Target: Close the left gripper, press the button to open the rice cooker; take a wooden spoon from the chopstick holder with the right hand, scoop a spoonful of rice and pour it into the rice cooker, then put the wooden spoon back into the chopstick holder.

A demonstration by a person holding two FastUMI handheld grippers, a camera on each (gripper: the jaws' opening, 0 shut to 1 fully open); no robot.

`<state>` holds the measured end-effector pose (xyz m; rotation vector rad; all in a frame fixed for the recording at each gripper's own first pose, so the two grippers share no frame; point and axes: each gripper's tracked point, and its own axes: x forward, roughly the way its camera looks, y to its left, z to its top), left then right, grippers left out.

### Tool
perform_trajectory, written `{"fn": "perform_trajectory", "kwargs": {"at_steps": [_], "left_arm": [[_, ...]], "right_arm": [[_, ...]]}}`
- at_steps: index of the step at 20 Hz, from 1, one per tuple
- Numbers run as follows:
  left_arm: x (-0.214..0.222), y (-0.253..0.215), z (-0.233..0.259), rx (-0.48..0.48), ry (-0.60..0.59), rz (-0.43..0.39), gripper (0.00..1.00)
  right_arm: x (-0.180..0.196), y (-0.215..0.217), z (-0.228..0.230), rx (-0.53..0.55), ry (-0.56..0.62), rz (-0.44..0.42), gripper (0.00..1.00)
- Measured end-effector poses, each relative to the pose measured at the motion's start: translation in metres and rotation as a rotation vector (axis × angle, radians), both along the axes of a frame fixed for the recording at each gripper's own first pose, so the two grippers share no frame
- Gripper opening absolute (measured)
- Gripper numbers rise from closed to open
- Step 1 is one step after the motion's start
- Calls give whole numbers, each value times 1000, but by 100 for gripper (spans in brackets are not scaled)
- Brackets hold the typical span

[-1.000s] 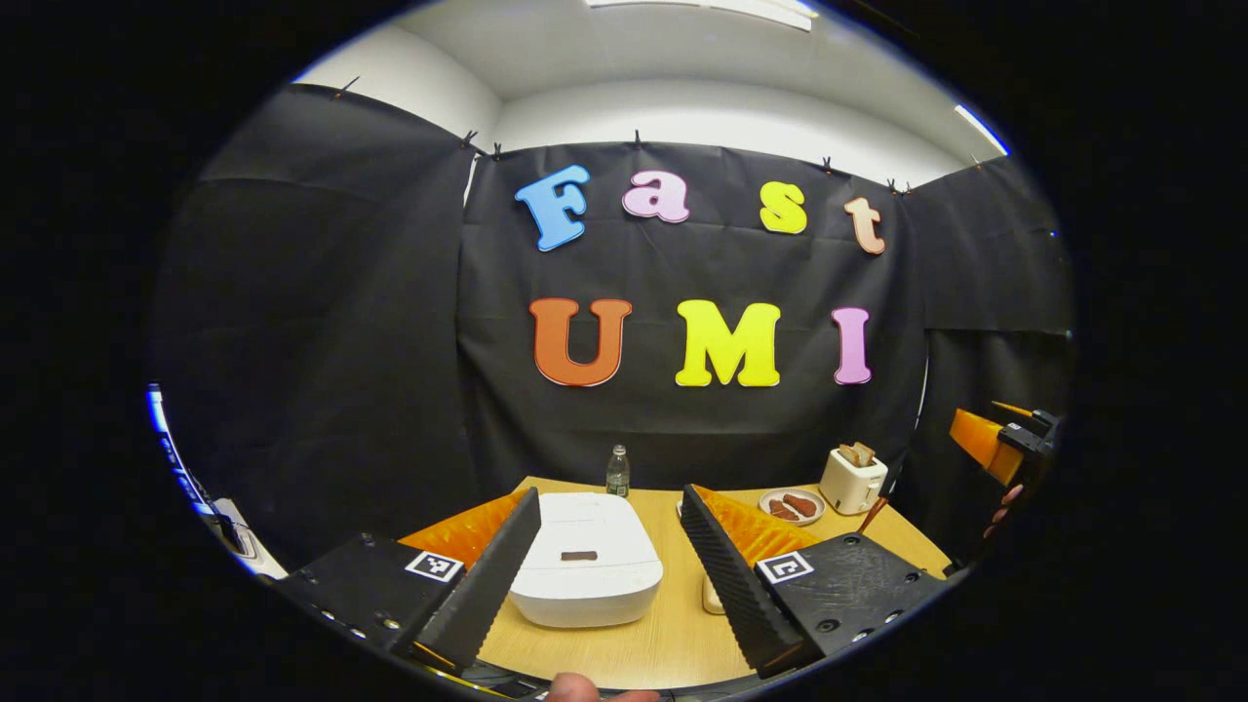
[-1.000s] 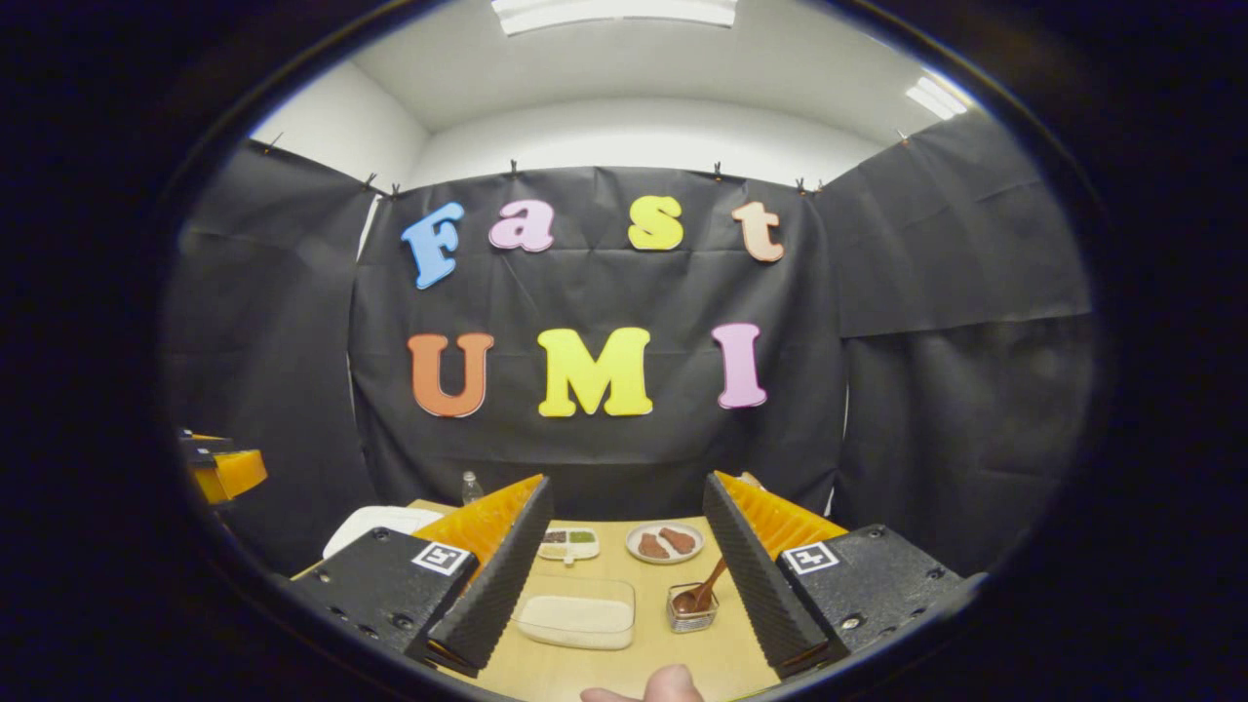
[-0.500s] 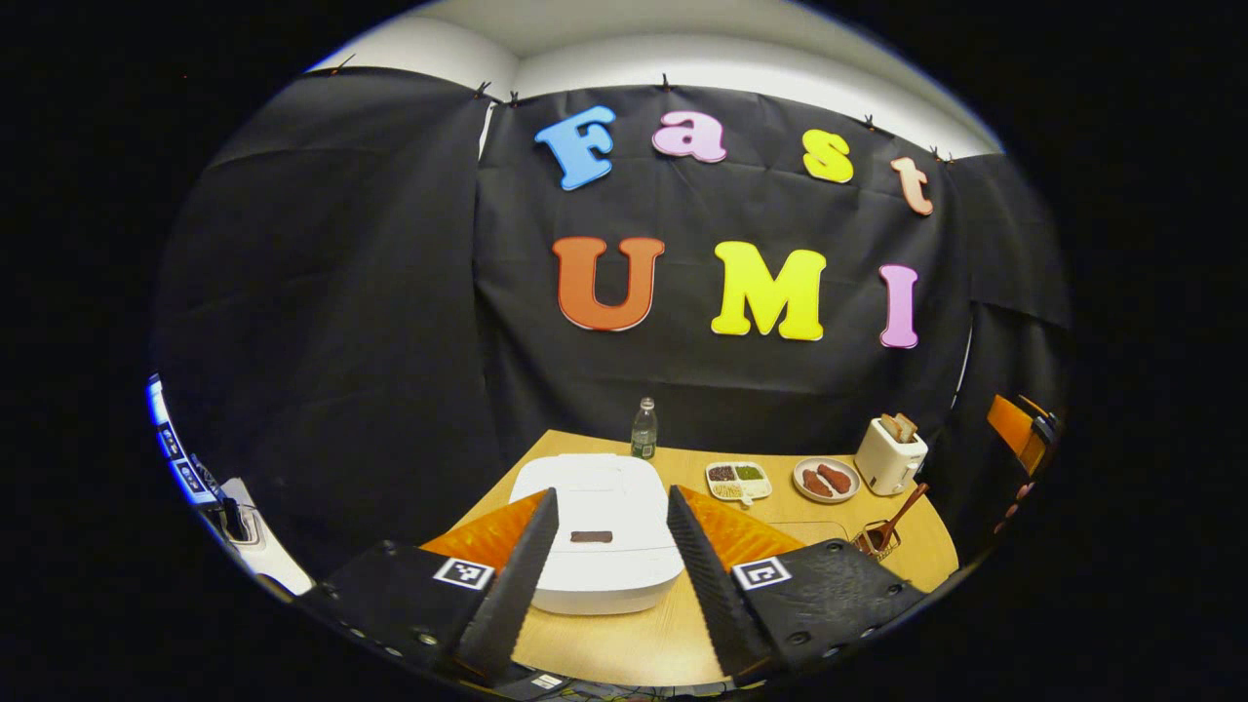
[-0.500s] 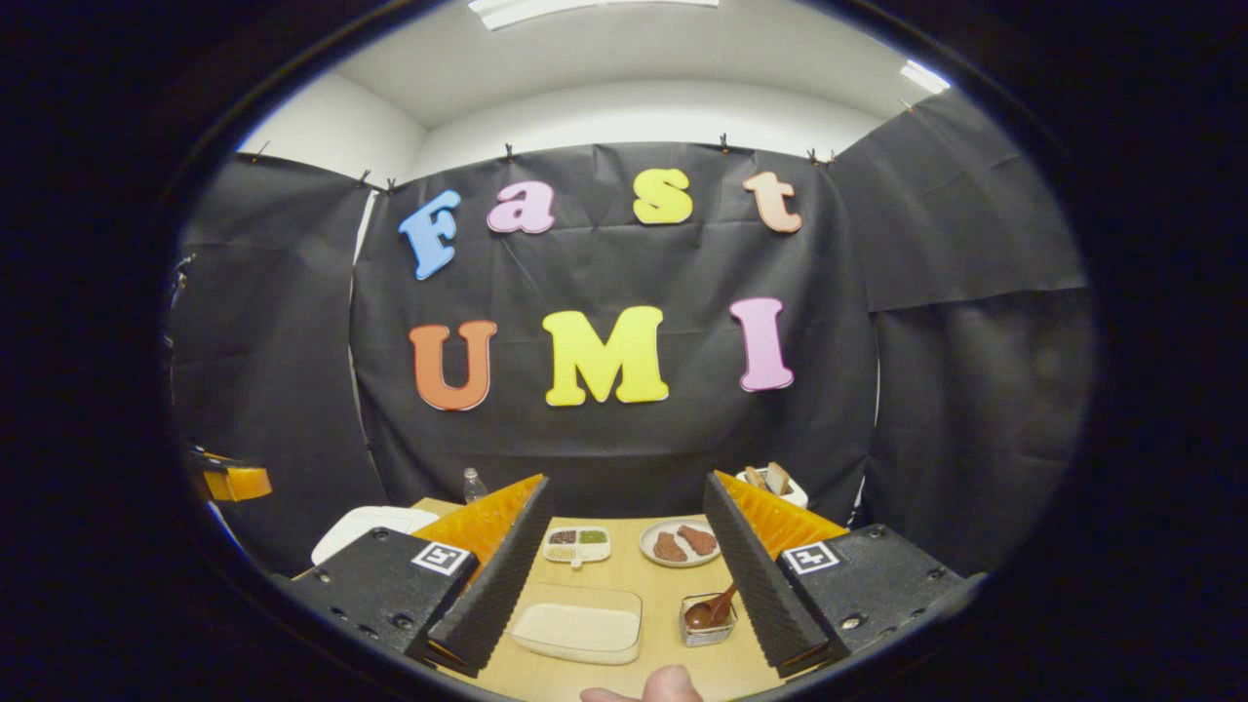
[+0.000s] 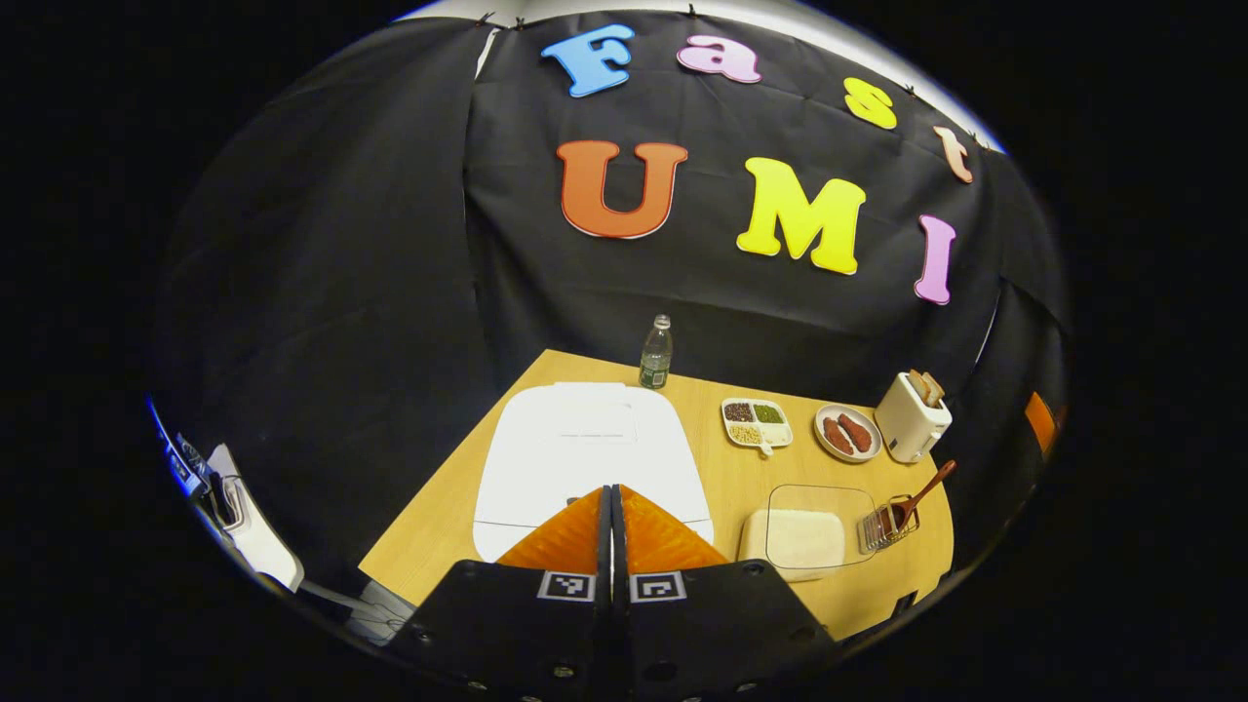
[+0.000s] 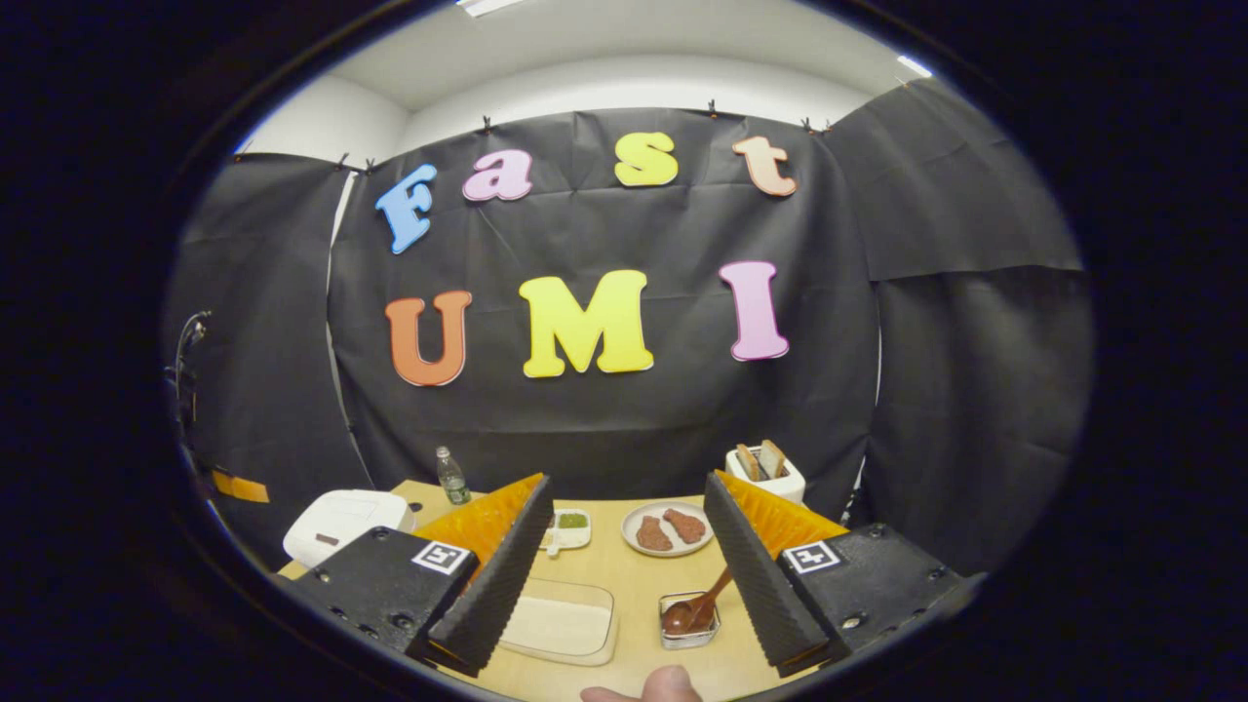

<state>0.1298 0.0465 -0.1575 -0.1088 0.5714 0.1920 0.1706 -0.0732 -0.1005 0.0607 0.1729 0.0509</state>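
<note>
rice cooker (image 5: 585, 458) front hidden behind left gripper (image 5: 611, 507), tray (image 6: 561, 624) partly behind right gripper (image 6: 624, 556)

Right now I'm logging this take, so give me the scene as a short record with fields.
left gripper: fingers shut together, above the front of the rice cooker
rice cooker: white, lid down
right gripper: open, holding nothing
wooden spoon: in the chopstick holder, handle leaning
rice container: clear, on the table left of the holder

No readable text on anything ahead of my grippers, bottle label (image 5: 654, 370) too small, square markers on my fingers carry no words
</note>
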Motion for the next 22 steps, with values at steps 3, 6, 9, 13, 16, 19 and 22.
{"fn": "perform_trajectory", "kwargs": {"at_steps": [3, 6, 9, 13, 16, 19, 22], "left_arm": [[18, 6, -28, -75, 62, -12, 0], [30, 14, -60, -136, 126, -15, 0], [36, 22, -87, -158, 181, -10, 0], [46, 25, -101, -177, 185, -18, 0], [46, 24, -105, -177, 180, -25, 0], [40, 23, -113, -179, 203, -17, 0], [39, 21, -119, -111, 189, -27, 0]], "right_arm": [[-6, -2, -8, 4, 22, -27, 100], [-14, -13, -19, -21, 51, -68, 100], [-22, -19, -28, -26, 89, -105, 100], [-30, -21, -34, -49, 123, -136, 100], [-36, -19, -35, -76, 137, -142, 100], [-44, -18, -55, -58, 165, -154, 100], [-52, -18, -90, -38, 228, -150, 100]]}}
